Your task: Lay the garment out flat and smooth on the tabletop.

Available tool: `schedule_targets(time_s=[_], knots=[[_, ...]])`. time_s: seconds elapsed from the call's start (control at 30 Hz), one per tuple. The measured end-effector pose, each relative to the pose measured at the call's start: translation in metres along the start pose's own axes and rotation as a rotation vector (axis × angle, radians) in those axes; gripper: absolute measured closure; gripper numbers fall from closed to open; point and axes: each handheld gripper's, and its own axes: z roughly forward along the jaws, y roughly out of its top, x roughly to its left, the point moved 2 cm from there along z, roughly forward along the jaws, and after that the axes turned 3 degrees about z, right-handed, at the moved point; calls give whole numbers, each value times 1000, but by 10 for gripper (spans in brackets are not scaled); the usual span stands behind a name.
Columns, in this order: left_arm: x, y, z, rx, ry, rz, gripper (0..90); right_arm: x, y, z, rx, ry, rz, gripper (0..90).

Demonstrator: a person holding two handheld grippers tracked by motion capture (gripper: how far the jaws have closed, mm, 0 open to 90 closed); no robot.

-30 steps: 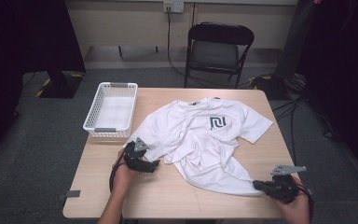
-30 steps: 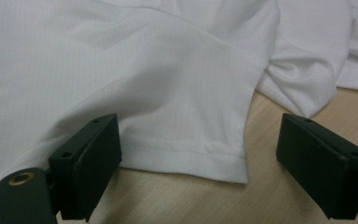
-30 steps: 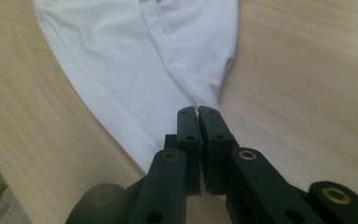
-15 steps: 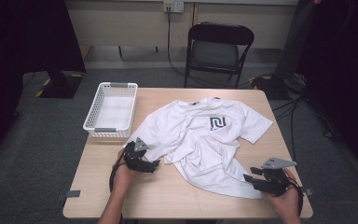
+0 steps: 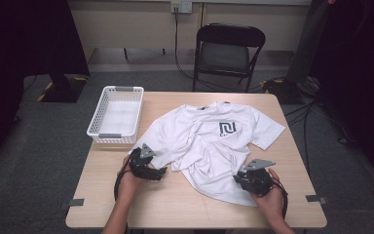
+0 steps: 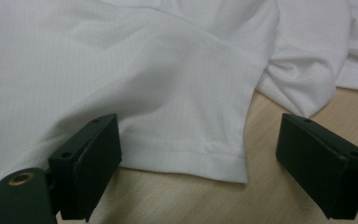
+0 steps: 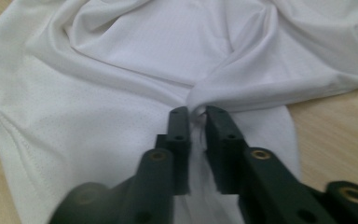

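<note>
Since a moment ago the right gripper [image 5: 237,179] has slid inward along the hem and now sits on the white T-shirt [image 5: 214,141], its jaws pinched onto a fold of the fabric. That T-shirt lies rumpled across the middle of the table [image 5: 102,190], beside a white basket [image 5: 117,114]. At the sleeve hem, the left gripper [image 6: 200,163] stays put, jaws spread wide.

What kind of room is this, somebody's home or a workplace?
Probably a lab or recording room, not a home: a plain table on grey carpet, dark curtains at the sides, cables on the floor and a folding chair by the wall.
</note>
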Motion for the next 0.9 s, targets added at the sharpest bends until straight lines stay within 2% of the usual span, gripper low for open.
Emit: schedule_targets(time_s=[0.07,0.17,0.33,0.43,0.5,0.7,0.77,0.87,0.9], knots=[[0,0,0,0,0,0,135,-4,0,-6,-12,0,-3,852],[0,0,0,0,0,0,135,-16,-2,-21,-32,-1,38,861],[0,0,0,0,0,0,135,-46,-13,-44,-62,-22,117,860],[0,0,0,0,0,0,136,-64,-23,-50,-51,-29,178,860],[0,0,0,0,0,0,136,-73,-30,-52,-36,-40,199,860],[0,0,0,0,1,0,137,-87,-47,-52,1,-94,233,850],[0,0,0,0,1,-1,137,-91,-50,-53,1,-113,245,812],[0,0,0,0,1,0,137,-91,-52,-55,-2,-140,236,754],[0,0,0,0,1,0,137,-90,-51,-56,-9,-135,226,729]])
